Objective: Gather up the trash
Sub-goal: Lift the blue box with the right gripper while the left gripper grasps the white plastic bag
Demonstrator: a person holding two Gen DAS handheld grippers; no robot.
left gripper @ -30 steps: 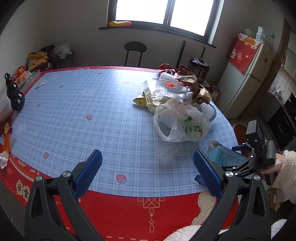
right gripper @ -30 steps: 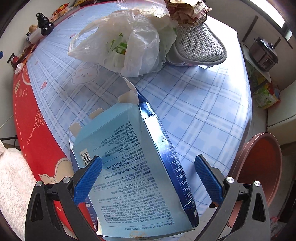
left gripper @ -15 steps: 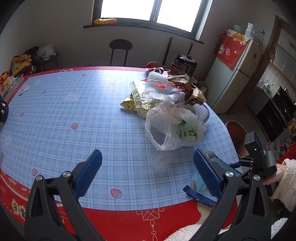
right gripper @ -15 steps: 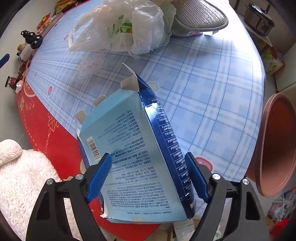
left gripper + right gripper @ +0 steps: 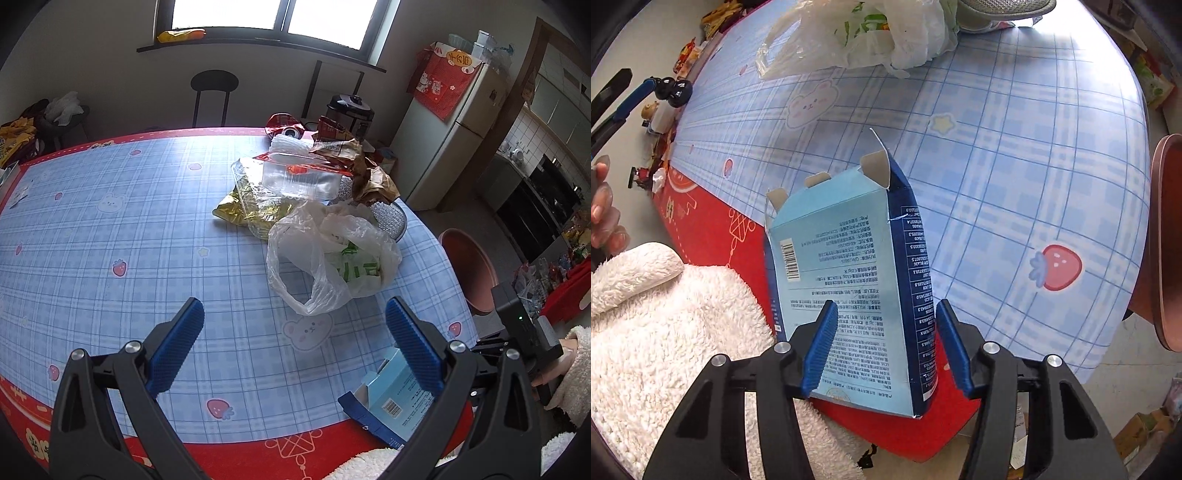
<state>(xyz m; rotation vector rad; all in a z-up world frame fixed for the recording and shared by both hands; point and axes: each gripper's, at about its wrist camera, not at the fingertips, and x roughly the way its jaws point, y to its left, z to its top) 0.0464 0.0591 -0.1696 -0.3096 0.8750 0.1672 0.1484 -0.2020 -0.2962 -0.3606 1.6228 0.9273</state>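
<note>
My right gripper (image 5: 886, 345) is shut on a light and dark blue carton (image 5: 849, 280) with open top flaps, held over the table's near red edge. The carton also shows in the left wrist view (image 5: 391, 402) at lower right. My left gripper (image 5: 291, 350) is open and empty above the blue checked tablecloth (image 5: 129, 236). A crumpled clear plastic bag (image 5: 332, 258) lies ahead of it, with a pile of wrappers and a clear plastic container (image 5: 299, 177) behind. The bag shows at the top of the right wrist view (image 5: 864, 33).
A grey mesh dish (image 5: 391, 218) lies by the pile. A brown round stool (image 5: 469, 269) stands off the table's right side. A fridge (image 5: 450, 136), a rice cooker (image 5: 349, 110) and a black stool (image 5: 214, 88) are behind. A black gourd figure (image 5: 674, 88) sits on the far side.
My right gripper has closed onto the blue carton and drawn it back toward the table's near edge. My left gripper has swung to the right, toward the bag, and stays open.
</note>
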